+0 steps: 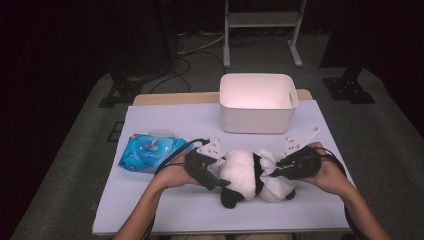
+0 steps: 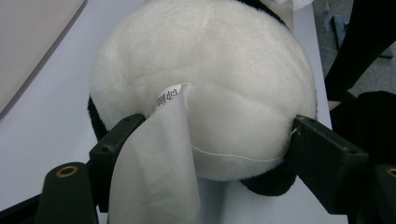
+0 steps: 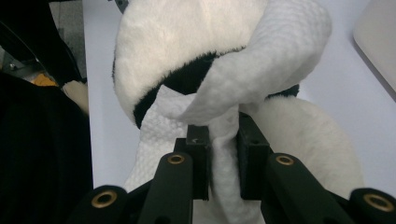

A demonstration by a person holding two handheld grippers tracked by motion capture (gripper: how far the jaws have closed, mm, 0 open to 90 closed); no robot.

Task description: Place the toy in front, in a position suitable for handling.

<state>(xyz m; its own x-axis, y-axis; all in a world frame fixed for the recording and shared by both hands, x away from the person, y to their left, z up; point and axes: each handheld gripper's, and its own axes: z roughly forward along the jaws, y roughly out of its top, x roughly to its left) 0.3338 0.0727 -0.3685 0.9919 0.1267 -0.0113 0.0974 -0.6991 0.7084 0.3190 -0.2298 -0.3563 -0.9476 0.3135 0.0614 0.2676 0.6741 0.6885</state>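
Plush panda clamped left; wipe pinched right.

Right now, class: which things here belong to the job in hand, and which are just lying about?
In the job:
plush panda, clamped by the left gripper
white wipe, pinched by the right gripper

Lying about:
blue wipes pack
white bin

Two bare forearms reach in from below. The left tongs spread wide, clasping the plush panda's rounded rear; the right tongs, nearly closed, pinch a white wipe against its other end.
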